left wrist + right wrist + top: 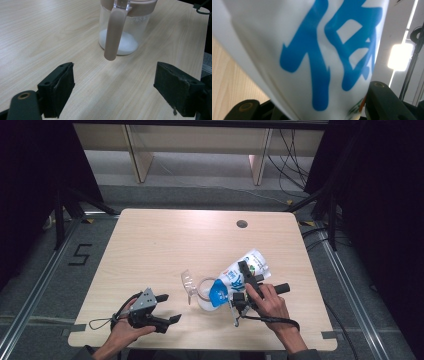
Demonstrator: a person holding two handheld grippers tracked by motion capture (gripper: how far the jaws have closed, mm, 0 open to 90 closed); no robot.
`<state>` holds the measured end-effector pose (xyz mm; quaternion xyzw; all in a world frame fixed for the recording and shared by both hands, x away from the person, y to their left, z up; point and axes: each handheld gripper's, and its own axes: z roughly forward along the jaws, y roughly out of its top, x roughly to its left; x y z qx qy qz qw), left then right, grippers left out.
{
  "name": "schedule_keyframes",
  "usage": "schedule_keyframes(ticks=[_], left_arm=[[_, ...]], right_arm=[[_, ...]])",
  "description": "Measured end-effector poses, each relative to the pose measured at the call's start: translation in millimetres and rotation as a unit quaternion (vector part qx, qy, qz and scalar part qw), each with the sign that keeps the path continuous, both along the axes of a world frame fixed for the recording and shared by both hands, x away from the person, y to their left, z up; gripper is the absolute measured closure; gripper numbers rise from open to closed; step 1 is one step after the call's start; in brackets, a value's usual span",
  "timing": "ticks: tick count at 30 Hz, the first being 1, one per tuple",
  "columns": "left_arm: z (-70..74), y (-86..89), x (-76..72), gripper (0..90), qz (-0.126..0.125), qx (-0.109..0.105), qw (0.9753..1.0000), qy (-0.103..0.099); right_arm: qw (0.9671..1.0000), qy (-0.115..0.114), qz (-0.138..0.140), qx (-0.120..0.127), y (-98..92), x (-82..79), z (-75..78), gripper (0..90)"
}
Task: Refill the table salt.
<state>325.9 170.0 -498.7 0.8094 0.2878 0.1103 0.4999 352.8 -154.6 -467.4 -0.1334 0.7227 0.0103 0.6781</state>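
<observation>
A white pouch with blue lettering (pixel 235 276) (pixel 312 50) hangs tilted, its blue lower end over the mouth of a clear jar (pixel 204 295) near the table's front middle. My right gripper (pixel 246 275) (pixel 317 106) is shut on the pouch, which blocks most of the right gripper view. The jar (pixel 125 35) has a taupe rim and handle (pixel 113 35), and white powder (pixel 125 43) lies in its bottom. Its clear lid (pixel 188 283) stands flipped open to the left. My left gripper (pixel 170 308) (pixel 115 80) rests open at the front left, pointing at the jar, with nothing between the jaws.
The wooden table (pixel 150 245) has a round cable hole (pixel 242 224) at the back right. Its front edge runs close under both hands. Dark stands and cables line the floor on both sides, and a "5" mark (pixel 80 254) lies on the left floor.
</observation>
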Motion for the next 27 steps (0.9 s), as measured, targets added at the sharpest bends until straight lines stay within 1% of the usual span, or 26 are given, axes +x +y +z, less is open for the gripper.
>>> schedule_keyframes(ticks=[4, 6, 17, 21, 23, 27], left_arm=[[0.1, 0.1, 0.2, 15.8, -0.002, 0.001, 1.0, -0.001], [0.1, 0.1, 0.2, 15.8, -0.002, 0.001, 1.0, -0.001], [0.0, 0.0, 0.2, 15.9, -0.003, 0.002, 1.0, -0.001], [0.1, 0.1, 0.2, 15.8, -0.002, 0.001, 1.0, -0.001], [0.1, 0.1, 0.2, 15.8, -0.003, 0.001, 1.0, -0.001], [0.1, 0.1, 0.2, 15.8, -0.003, 0.001, 1.0, -0.001]], right_arm=[[1.0, -0.004, 0.004, -0.004, 0.5, 0.3, 0.5, 61.6], [1.0, 0.001, 0.0, -0.002, 0.3, 0.0, -0.1, 61.7], [1.0, 0.003, -0.001, -0.007, 0.2, 0.3, 0.2, 62.1], [1.0, 0.002, -0.001, -0.007, 0.2, 0.4, 0.4, 62.3], [1.0, 0.002, -0.003, -0.003, -0.1, 0.1, 0.2, 62.4], [1.0, 0.002, -0.002, -0.006, -0.1, 0.2, 0.5, 62.7]])
